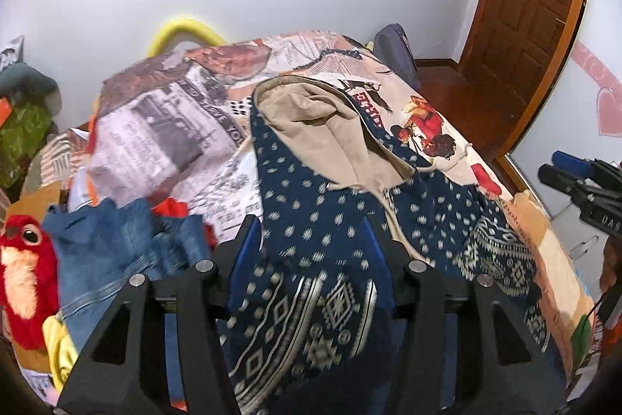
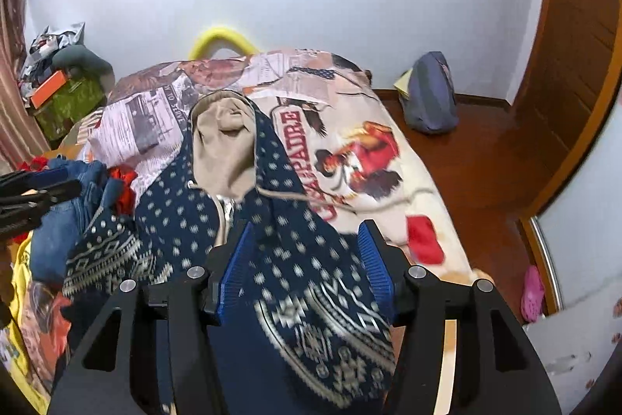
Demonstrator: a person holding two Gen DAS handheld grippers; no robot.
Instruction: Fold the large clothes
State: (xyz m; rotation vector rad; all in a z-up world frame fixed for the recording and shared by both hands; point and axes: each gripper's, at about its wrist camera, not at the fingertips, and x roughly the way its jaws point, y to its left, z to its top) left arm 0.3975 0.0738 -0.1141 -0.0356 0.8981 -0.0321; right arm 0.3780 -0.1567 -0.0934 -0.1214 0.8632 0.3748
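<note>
I read the navy patterned hoodie [image 1: 311, 220] as spread lengthwise along the bed [image 1: 447, 127], its beige-lined hood [image 1: 322, 127] toward the far end by the wall. My left gripper [image 1: 309, 236] stands with jaws spread, hoodie fabric bunched between them; whether they pinch it I cannot tell. My right gripper [image 2: 307, 240] reads likewise. A blue denim garment [image 1: 116, 244] lies at the bed's left edge beside a red plush toy [image 1: 23, 275].

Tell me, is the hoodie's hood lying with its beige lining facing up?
Yes, the hood of the navy patterned hoodie lies open on the bed, its beige lining up.
</note>
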